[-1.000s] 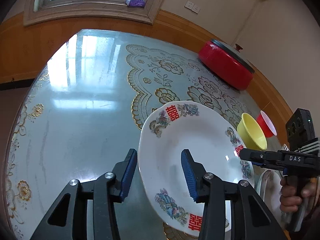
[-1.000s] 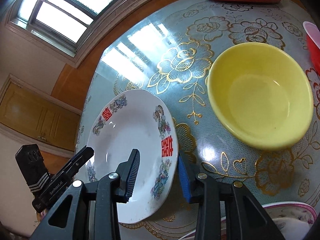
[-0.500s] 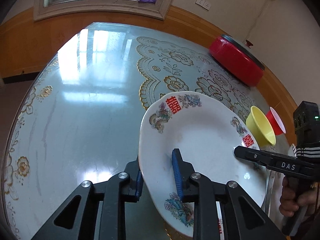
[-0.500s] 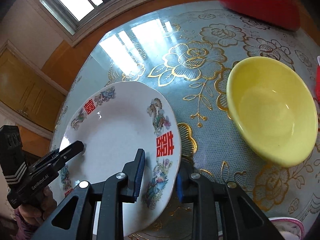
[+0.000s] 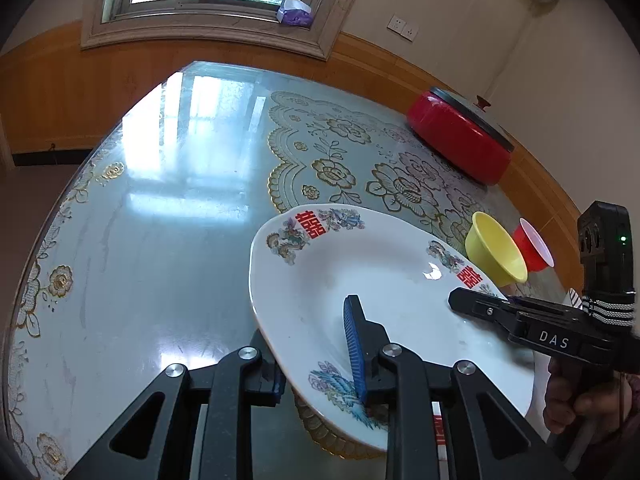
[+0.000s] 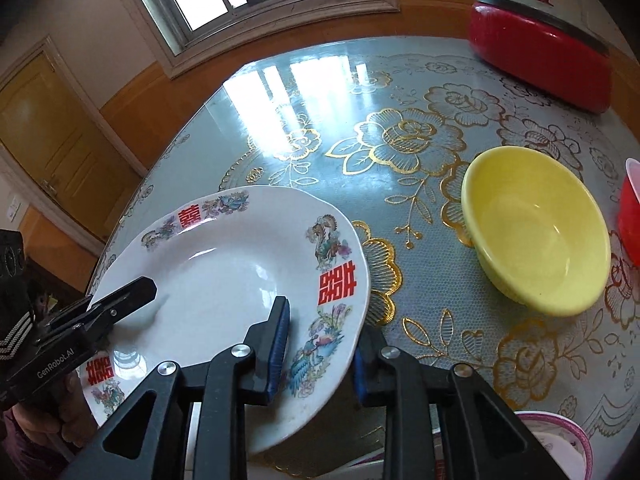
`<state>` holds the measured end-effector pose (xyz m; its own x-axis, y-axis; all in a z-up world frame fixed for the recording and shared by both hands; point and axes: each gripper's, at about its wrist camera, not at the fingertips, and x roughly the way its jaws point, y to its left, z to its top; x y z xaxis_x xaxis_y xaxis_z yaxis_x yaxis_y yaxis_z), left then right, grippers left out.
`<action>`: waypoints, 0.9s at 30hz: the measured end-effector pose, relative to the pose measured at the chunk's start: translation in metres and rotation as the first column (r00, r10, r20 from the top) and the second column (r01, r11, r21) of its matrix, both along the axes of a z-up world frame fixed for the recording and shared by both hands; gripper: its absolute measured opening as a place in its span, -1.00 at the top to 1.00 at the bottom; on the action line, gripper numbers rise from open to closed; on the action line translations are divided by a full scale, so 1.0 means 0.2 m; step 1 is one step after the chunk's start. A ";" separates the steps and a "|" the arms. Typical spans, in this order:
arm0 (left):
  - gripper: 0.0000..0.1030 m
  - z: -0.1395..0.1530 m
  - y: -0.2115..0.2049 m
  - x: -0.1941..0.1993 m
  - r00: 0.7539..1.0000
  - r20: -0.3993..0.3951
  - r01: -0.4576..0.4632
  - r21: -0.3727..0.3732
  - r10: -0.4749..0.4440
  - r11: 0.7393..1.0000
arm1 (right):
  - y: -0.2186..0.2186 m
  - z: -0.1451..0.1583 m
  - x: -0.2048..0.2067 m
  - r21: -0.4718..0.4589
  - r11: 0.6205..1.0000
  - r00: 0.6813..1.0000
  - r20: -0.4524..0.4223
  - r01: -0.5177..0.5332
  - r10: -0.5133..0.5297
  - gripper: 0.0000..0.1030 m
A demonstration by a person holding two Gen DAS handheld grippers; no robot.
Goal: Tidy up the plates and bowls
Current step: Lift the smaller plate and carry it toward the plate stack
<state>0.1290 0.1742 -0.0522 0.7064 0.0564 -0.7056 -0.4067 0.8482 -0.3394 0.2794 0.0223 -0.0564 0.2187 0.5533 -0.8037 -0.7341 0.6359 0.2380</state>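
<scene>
A white plate [image 5: 384, 280] with red characters and flower prints is held above the table, tilted. My left gripper [image 5: 316, 348] is shut on its near-left rim, one finger above and one below. My right gripper [image 6: 320, 344] is shut on the opposite rim of the same plate [image 6: 224, 272]. Each gripper shows in the other's view, the right one [image 5: 532, 324] and the left one [image 6: 80, 332]. A yellow bowl [image 6: 536, 228] stands on the table to the right, also seen in the left wrist view [image 5: 496, 252].
A red cup [image 5: 534, 248] stands beside the yellow bowl. A red lidded pot [image 6: 544, 48] sits at the table's far right edge. A pink-rimmed white dish [image 6: 556, 452] lies at the near right. The round table [image 5: 168, 208] has a gold-flowered cover.
Both grippers have closed on the plate's rim and lifted it off the table; it now hangs tilted between them.
</scene>
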 end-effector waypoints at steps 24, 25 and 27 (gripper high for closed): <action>0.45 0.32 -0.61 -0.10 0.956 0.144 0.241 0.116 -0.257 0.963 | -0.78 0.35 -0.26 0.122 0.983 0.975 0.159 0.134 -0.152 0.50; 0.44 0.31 -0.65 -0.10 0.952 0.140 0.258 0.121 -0.274 0.959 | -0.82 0.34 -0.27 0.121 0.982 0.974 0.157 0.147 -0.165 0.50; 0.43 0.30 -0.72 -0.09 0.944 0.129 0.289 0.124 -0.304 0.949 | -0.90 0.32 -0.30 0.118 0.978 0.970 0.151 0.175 -0.191 0.50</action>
